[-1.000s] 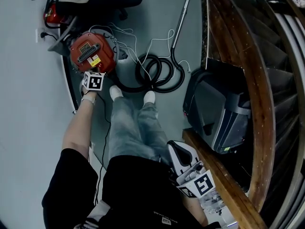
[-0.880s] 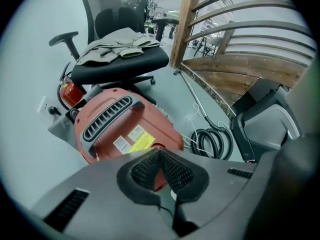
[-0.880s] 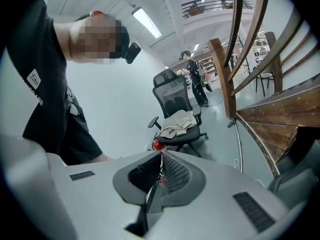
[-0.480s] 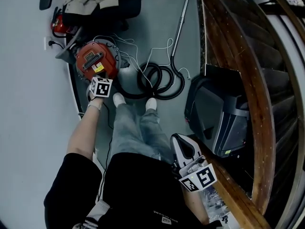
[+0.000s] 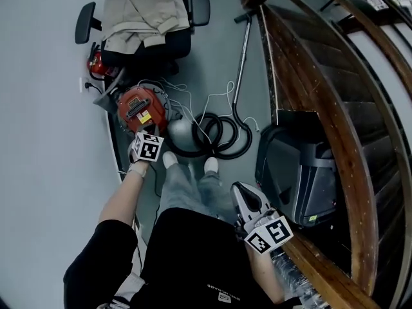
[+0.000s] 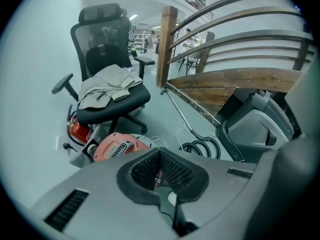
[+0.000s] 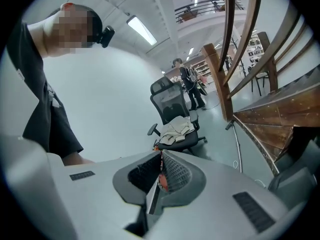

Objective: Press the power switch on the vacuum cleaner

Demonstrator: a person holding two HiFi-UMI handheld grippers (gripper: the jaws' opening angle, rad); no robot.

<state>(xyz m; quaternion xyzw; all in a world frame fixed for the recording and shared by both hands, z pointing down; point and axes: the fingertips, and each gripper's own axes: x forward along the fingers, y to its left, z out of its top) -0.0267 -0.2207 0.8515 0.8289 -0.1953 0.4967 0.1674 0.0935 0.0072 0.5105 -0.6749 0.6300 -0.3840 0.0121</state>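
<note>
The red vacuum cleaner (image 5: 143, 108) sits on the grey floor beside the wall, its black hose (image 5: 219, 135) coiled to its right. My left gripper (image 5: 147, 140) hangs above the vacuum's near side, shut and holding nothing. In the left gripper view the vacuum cleaner (image 6: 117, 145) lies below and beyond the closed left gripper (image 6: 159, 153), clearly apart from it. My right gripper (image 5: 243, 198) is by the person's right hip, away from the vacuum. In its own view the right gripper (image 7: 161, 156) is shut and empty, pointing across the room.
An office chair (image 5: 145, 18) with clothes on its seat stands just past the vacuum. A red canister (image 5: 96, 63) is by the wall. A metal wand (image 5: 241, 63) lies along the wooden staircase (image 5: 322, 89). A dark machine (image 5: 302, 172) stands at the right. White cords (image 5: 193, 98) trail around the vacuum.
The head view has pulled back, so the vacuum looks smaller and the chair has come into view. The left gripper stays at the vacuum's near side. The right gripper has hardly moved.
</note>
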